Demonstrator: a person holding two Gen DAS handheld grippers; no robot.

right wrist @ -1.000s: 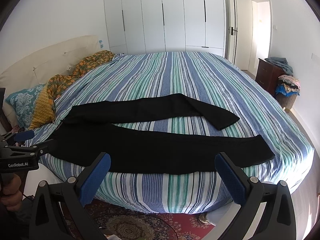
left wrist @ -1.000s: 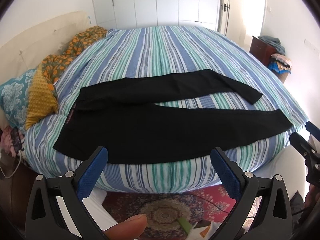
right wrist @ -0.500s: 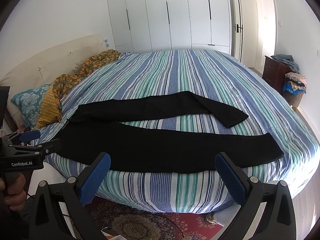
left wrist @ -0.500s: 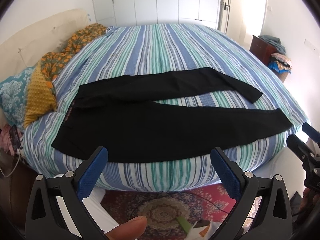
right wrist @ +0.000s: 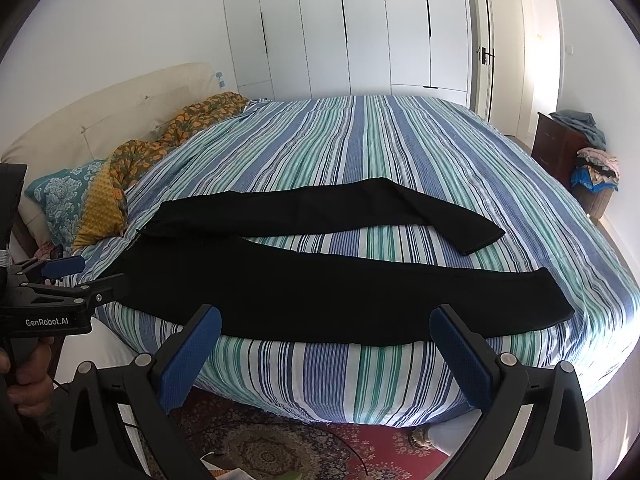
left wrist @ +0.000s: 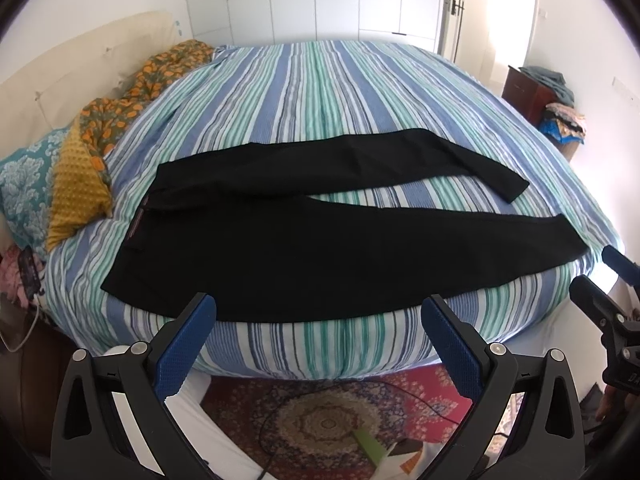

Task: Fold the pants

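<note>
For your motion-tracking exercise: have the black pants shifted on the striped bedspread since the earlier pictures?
No. The black pants lie as before against the bedspread's stripes, far cuff and near hem unchanged; only the cameras shifted.

A bed (right wrist: pixel 400 152) under a blue, green and white striped cover fills the white-walled room, with a cream padded headboard (right wrist: pixel 100 120) at its left. Beyond the bed stand tall white wardrobes (right wrist: pixel 360 24) and a sunlit doorway (right wrist: pixel 540 52). A patterned red rug (left wrist: pixel 340 420) lies below the bed's near edge.
</note>
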